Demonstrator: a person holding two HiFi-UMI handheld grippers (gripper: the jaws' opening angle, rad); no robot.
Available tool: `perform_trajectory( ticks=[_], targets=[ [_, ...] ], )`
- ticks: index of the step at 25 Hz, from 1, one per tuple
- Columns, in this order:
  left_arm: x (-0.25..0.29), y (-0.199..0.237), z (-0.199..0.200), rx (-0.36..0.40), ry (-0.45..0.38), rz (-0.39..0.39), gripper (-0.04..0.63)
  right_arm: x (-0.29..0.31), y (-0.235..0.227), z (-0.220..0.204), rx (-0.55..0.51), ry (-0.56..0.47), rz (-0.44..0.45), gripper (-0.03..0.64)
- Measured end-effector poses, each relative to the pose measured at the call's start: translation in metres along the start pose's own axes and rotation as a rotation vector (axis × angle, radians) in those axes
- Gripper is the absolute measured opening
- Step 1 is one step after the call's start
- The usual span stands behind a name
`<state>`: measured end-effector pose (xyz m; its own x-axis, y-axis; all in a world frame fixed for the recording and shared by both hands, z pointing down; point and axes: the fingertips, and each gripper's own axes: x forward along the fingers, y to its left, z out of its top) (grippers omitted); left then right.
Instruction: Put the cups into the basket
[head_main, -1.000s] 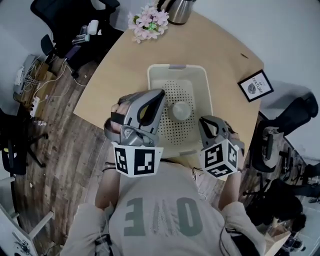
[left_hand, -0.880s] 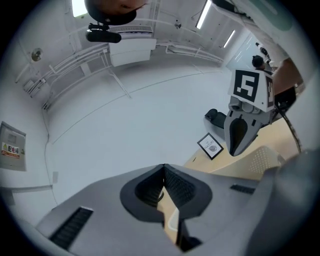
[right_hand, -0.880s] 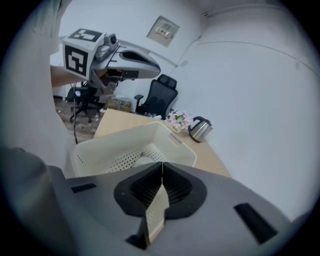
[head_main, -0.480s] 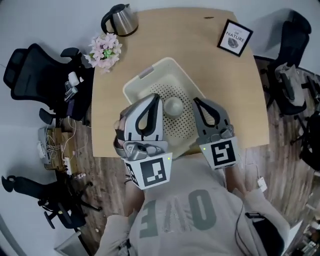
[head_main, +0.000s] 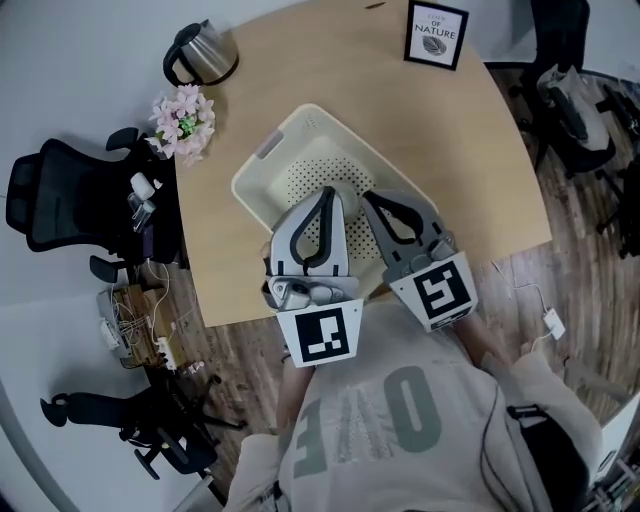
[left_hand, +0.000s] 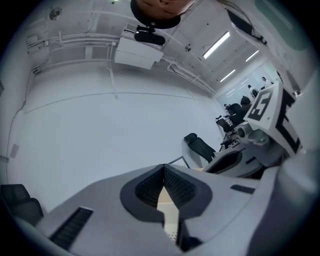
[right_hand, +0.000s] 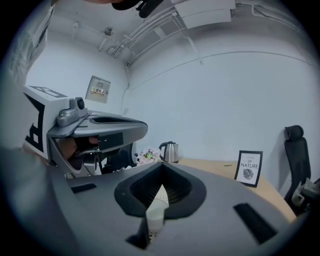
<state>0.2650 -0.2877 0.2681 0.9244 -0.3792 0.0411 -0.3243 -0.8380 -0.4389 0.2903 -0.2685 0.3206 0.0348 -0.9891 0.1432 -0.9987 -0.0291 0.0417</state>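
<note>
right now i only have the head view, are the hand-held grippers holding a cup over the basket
observer: No. The left gripper view shows the left hand-held gripper with its jaws together and nothing between them.
operator: and the right one
observer: The right gripper view shows the right hand-held gripper shut too, with no cup clamped. Both sit above the basket.

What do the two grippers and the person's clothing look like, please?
Both the left gripper and right gripper are grey, with curved fingers lined with dark ribbed pads. Each carries a white cube with black square markers. The person wears a pale T-shirt.
</note>
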Motion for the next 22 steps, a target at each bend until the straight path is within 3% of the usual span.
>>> perform_trajectory(
  ticks=[5,22],
  targets=[
    [-0.001,-0.004,0.002,0.051,0.003,0.007,0.009,-0.001,0.010,0.004,-0.067,-0.004,0.028,-0.002],
    [-0.003,0.007,-0.014,0.052,0.053,0.053,0.009,0.001,0.017,0.000,-0.068,-0.005,0.058,-0.002]
  ],
)
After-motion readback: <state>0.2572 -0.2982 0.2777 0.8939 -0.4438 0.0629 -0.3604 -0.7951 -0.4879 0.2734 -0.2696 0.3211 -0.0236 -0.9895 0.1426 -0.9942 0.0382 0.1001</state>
